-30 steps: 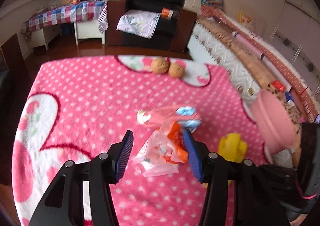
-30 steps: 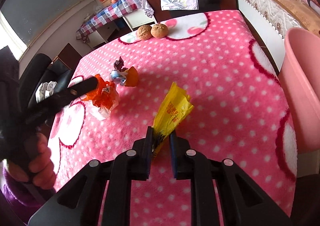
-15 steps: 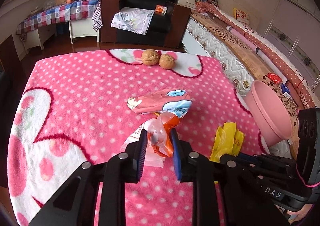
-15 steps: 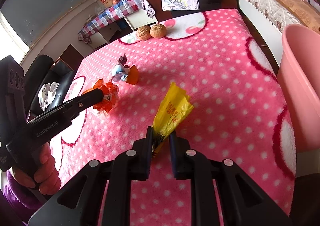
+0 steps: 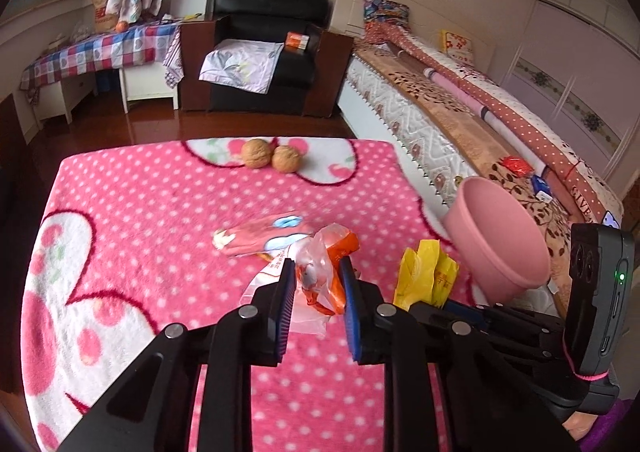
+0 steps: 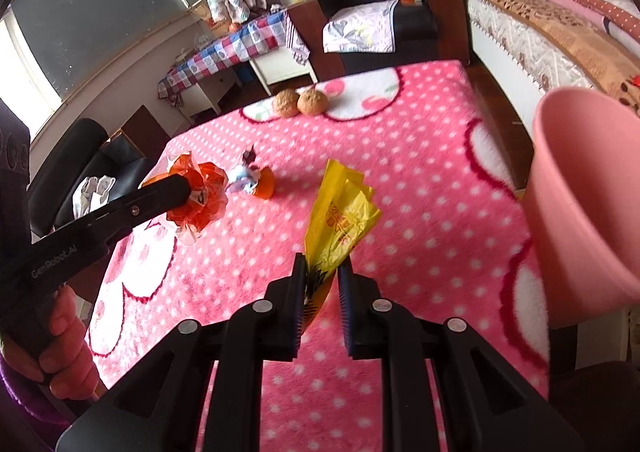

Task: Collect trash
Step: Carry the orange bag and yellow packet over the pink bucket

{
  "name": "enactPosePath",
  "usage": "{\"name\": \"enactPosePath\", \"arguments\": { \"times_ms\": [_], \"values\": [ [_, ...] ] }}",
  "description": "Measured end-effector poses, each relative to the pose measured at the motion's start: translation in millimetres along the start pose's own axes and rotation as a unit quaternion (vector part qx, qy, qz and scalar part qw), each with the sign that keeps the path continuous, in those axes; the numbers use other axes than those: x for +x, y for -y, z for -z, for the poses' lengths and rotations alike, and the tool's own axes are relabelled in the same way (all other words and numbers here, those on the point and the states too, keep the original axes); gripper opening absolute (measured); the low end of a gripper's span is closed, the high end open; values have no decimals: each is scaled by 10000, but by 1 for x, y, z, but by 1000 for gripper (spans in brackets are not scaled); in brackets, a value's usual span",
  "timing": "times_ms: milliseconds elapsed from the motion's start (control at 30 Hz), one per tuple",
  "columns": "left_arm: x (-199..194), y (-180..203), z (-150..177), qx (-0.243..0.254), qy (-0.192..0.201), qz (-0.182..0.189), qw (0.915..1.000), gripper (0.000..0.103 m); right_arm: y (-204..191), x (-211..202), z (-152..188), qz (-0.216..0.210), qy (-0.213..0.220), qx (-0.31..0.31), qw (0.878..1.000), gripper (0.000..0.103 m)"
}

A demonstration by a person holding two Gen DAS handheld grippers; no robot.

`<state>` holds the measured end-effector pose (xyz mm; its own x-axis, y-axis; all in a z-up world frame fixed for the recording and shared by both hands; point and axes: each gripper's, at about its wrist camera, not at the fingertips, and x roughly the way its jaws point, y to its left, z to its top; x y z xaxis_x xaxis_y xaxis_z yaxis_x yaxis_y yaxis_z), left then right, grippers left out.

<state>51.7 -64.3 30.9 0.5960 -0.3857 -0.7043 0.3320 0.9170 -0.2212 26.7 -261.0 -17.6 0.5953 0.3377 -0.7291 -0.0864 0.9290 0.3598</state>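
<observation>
My left gripper [image 5: 318, 272] is shut on a crumpled orange and clear plastic wrapper [image 5: 326, 272], lifted off the pink dotted cloth [image 5: 160, 212]; the same wrapper [image 6: 200, 198] shows in the right wrist view at the left gripper's tip. My right gripper [image 6: 322, 276] is shut on a yellow plastic bag [image 6: 340, 216], which sticks up above the cloth; the yellow bag [image 5: 426, 276] also appears in the left wrist view. A pink snack wrapper with blue print [image 5: 264, 238] still lies on the cloth beyond the left gripper.
A pink bin [image 6: 588, 196] stands off the table's right edge, beside the bed [image 5: 460, 124]. Two walnuts [image 5: 272, 158] lie near the far edge of the cloth. A black armchair [image 5: 260, 52] stands behind the table. A person's hand [image 6: 64, 348] holds the left gripper.
My left gripper closed on the orange wrapper and lifted it off the cloth. The right gripper, still holding the yellow bag, rose a little and the pink bin came closer.
</observation>
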Motion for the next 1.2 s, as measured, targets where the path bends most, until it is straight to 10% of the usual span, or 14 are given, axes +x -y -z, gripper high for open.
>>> {"name": "enactPosePath", "arguments": {
  "times_ms": [1200],
  "values": [
    [40, 163, -43, 1120, -22, 1012, 9885, 21, 145, -96, -15, 1430, 1536, 1046, 9721, 16]
  ]
}}
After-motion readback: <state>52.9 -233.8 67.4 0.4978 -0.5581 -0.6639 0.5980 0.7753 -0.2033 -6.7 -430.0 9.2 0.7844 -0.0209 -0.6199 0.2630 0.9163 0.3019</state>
